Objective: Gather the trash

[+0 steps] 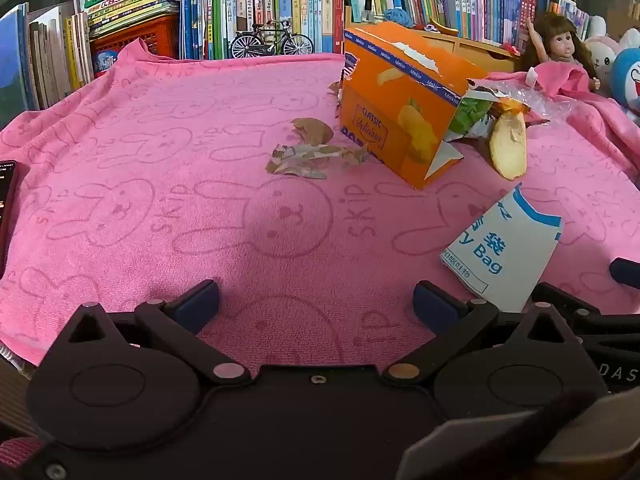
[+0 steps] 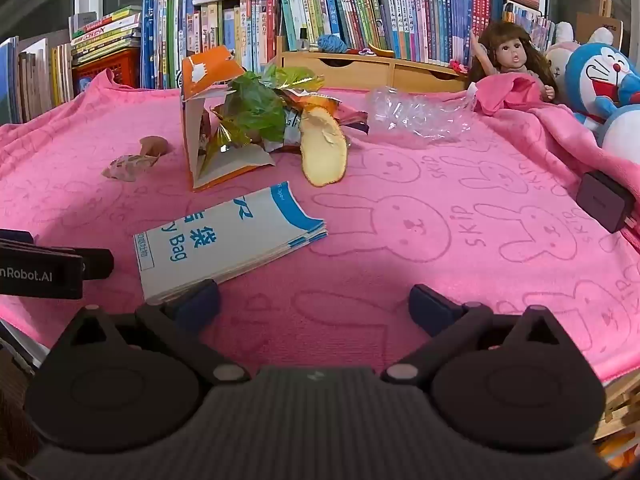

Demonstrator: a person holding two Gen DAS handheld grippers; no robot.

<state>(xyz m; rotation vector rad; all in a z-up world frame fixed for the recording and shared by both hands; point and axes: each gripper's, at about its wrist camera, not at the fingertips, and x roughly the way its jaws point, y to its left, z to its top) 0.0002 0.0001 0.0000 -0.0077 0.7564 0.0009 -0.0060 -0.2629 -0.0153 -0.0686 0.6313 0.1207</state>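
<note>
Both grippers hang low over the near edge of a pink cloth (image 1: 160,200) printed with rabbits, angled downward. The left gripper (image 1: 316,304) has its 2 blue-padded fingers spread wide with only cloth between them. The right gripper (image 2: 314,304) is spread just as wide and grips nothing; its left pad sits right at the near corner of a folded white bag (image 2: 228,236) with blue print, though I cannot tell whether it touches. In the left view that bag (image 1: 504,248) lies off to the right, just beyond the gripper's right finger. Farther out, near the middle of the cloth, stands a torn orange box (image 1: 396,104), open at one end. Green and foil wrappers (image 2: 260,116) spill out of that end. A pale peel (image 2: 324,148) leans against that heap and curves down to the cloth. On the other side of the box lie a crumpled wrapper (image 1: 312,158) and a brown scrap (image 1: 312,130), close together. Beyond the peel sits crinkled clear plastic (image 2: 416,116). At the far right corner a doll (image 2: 512,60) sits tucked under a fold of cloth, with a blue plush (image 2: 604,76) beside it. A dark block (image 2: 604,200) rests at the right edge. Books (image 2: 360,12) line the back, and a small model bicycle (image 1: 272,40) stands before them.
</note>
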